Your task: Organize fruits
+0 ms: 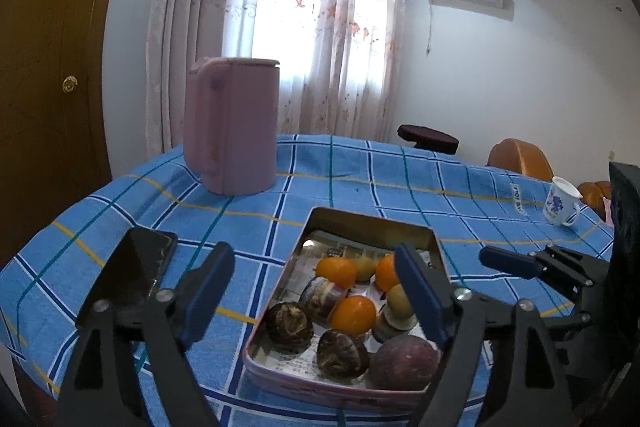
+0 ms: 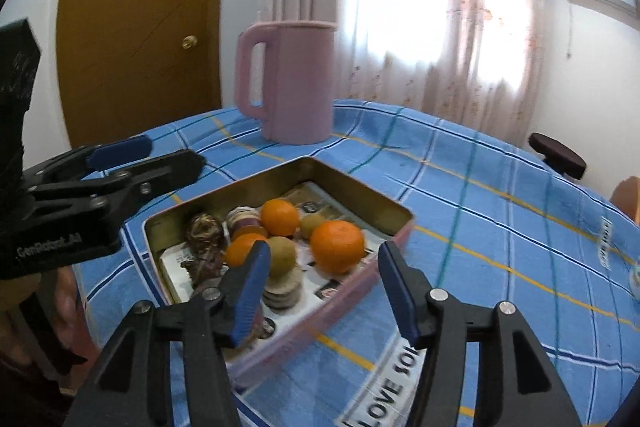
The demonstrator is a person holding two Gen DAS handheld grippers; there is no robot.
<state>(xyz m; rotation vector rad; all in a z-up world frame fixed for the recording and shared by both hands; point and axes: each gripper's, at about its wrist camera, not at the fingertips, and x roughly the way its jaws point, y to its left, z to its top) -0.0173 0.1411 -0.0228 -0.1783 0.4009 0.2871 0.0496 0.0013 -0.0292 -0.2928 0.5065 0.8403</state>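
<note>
While the fruit (image 1: 353,309) sits piled in the pink tin (image 1: 276,311) on the blue checked tabletop (image 1: 360,187), both the left gripper (image 1: 316,295) and right gripper (image 2: 324,287) hang over it with jaws apart and empty, pink jug (image 1: 232,123) behind, mug (image 1: 560,205) far right.

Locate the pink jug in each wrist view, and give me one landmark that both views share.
Left wrist view: the pink jug stands upper left of centre, on the far side of the blue checked tablecloth, beyond the tin's far left corner.
Right wrist view: the pink jug stands upper centre, directly behind the tin.
Shared landmark: the brown door's brass knob, left of the jug.
</note>
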